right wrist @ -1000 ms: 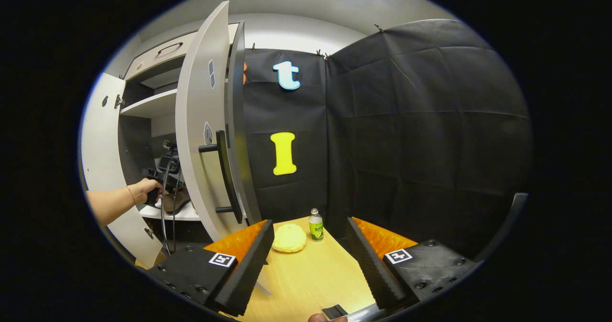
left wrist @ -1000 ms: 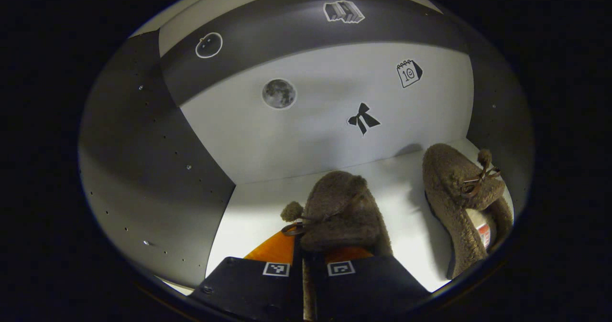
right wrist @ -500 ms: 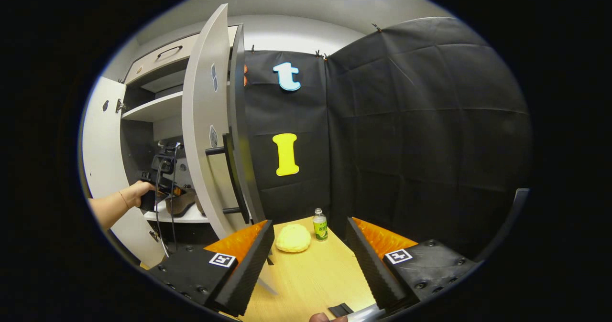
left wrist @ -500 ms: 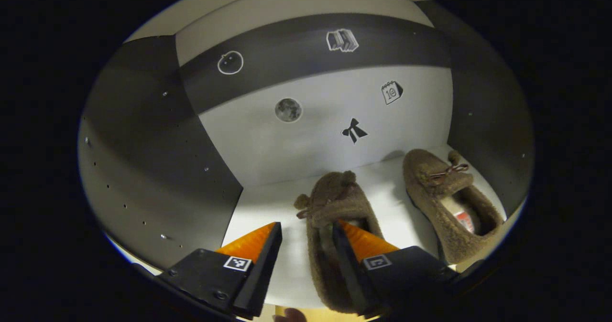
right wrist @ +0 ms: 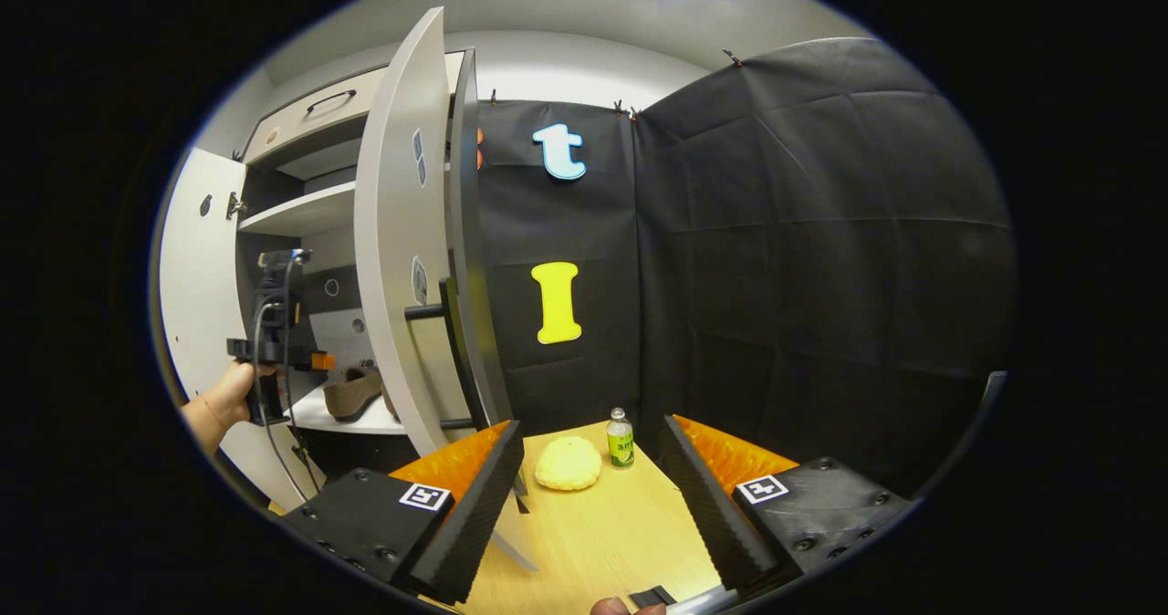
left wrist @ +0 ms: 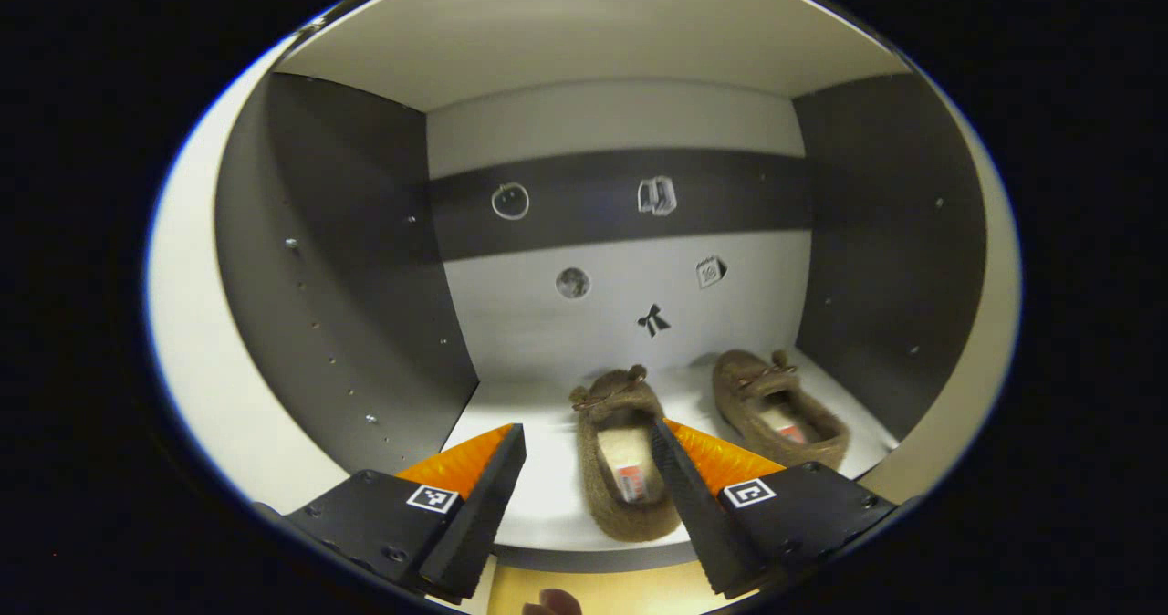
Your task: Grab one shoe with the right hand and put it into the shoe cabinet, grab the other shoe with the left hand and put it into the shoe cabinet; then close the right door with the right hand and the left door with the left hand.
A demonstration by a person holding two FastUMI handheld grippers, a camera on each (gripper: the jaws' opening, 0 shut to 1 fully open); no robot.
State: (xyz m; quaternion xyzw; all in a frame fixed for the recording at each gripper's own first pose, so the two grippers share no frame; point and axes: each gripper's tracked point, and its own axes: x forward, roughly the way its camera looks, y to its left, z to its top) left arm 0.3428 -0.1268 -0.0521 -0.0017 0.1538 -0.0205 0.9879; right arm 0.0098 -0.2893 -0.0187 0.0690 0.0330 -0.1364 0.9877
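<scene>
Now both shoes (left wrist: 620,446) (left wrist: 776,410) are seen on the cabinet shelf (left wrist: 547,505); left gripper (left wrist: 584,496) and right gripper (right wrist: 589,496) spread, empty — right door (right wrist: 397,232) should be pushed shut squarely first; handle (right wrist: 452,350) avoided.

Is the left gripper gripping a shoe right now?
No: in the left gripper view the left gripper is open, and both shoes lie free on the cabinet shelf.

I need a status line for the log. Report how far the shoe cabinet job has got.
Done: both shoes, the left shoe and right shoe, sit on the shelf. In hand: nothing; left gripper and right gripper are open. Left: the right door and left door stand open.
</scene>
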